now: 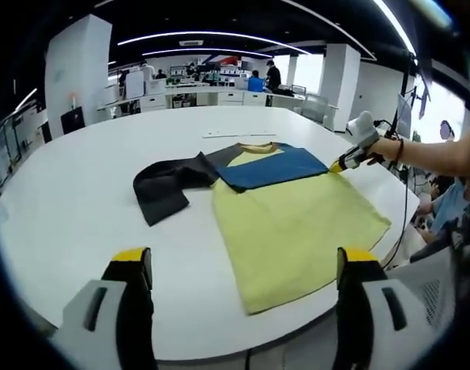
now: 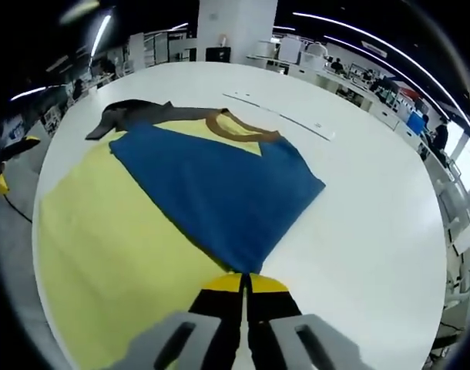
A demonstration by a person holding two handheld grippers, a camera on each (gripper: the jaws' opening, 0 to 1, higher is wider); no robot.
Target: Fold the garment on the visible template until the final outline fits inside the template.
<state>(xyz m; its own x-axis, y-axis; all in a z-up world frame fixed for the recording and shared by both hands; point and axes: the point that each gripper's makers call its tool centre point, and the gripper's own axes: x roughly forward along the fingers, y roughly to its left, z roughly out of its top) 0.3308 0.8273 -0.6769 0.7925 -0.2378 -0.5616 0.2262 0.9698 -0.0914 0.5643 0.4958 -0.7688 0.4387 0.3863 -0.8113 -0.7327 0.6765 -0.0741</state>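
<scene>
Right gripper (image 2: 243, 284) is pinching the blue sleeve (image 2: 219, 193) corner at frame bottom, garment (image 1: 289, 212) lying mid-table; left gripper (image 1: 243, 270) is hanging wide. A slipping pinch risks undoing the fold.

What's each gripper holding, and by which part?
Right gripper is shut on the shirt, pinching the tip of its folded blue sleeve. Left gripper is open, holding nothing.
</scene>
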